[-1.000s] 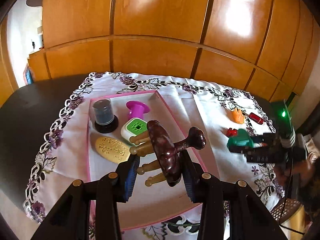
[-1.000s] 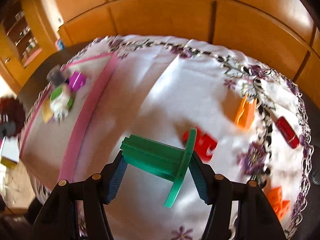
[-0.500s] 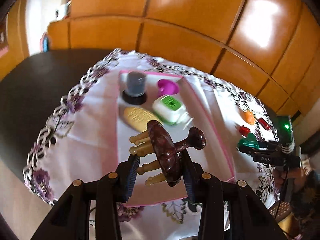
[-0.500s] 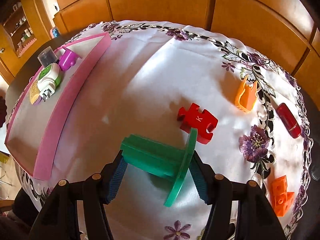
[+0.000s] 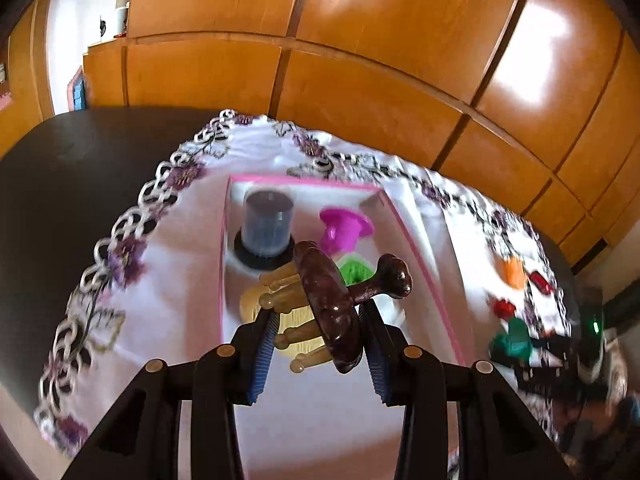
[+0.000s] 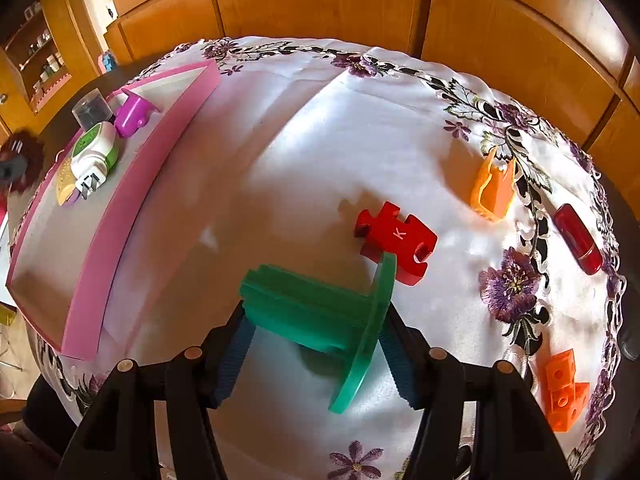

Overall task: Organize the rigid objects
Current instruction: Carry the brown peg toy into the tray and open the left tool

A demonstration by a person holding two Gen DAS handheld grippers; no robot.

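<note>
Left gripper (image 5: 318, 338): fingers pinching dark wooden massager (image 5: 328, 304), held above pink tray (image 5: 420, 248). Best lowered onto the tray's bare near end, pegs level, released only once resting.
Right gripper (image 6: 316, 340): fingers clamped on green flanged piece (image 6: 320, 312), over the tablecloth (image 6: 280, 152), well apart from the tray.
In tray, crowding far end: grey capped jar (image 5: 266, 224), magenta piece (image 5: 344, 228), green-white plug (image 6: 96, 152), yellow disc (image 6: 66, 182).
Loose on cloth: red puzzle piece (image 6: 396, 236), orange clip (image 6: 492, 192), red capsule (image 6: 578, 238), orange blocks (image 6: 564, 392).
</note>
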